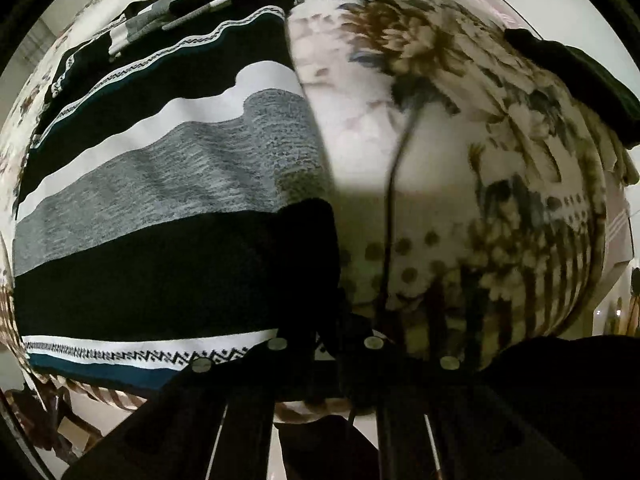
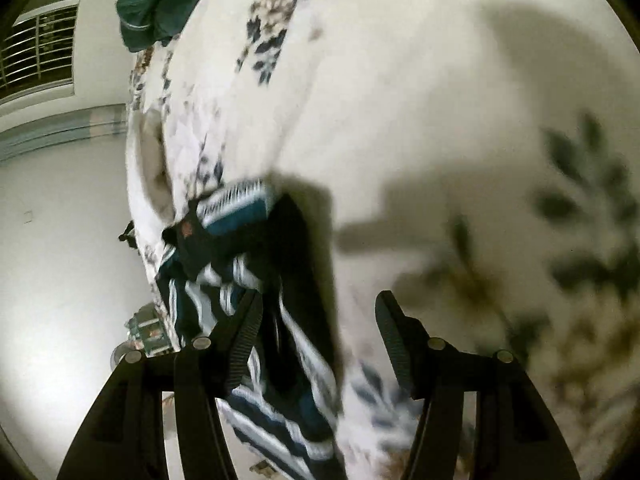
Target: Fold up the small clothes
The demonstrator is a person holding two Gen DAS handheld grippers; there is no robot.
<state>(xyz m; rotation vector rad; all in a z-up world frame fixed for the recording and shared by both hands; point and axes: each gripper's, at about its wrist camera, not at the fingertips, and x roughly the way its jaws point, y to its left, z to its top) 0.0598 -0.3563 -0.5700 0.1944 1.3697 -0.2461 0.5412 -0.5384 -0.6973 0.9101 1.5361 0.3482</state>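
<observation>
A striped garment, black, white, grey and teal with zigzag bands, lies spread on the floral bedsheet. My left gripper is shut on the garment's black right edge, low in the left wrist view. In the right wrist view the same garment lies near the bed's left edge. My right gripper is open, its left finger over the striped cloth and its right finger over bare sheet. It holds nothing.
A dark cloth lies at the right edge of the bed. A green garment lies at the far end of the bed. White wall, floor and a barred window are left of the bed.
</observation>
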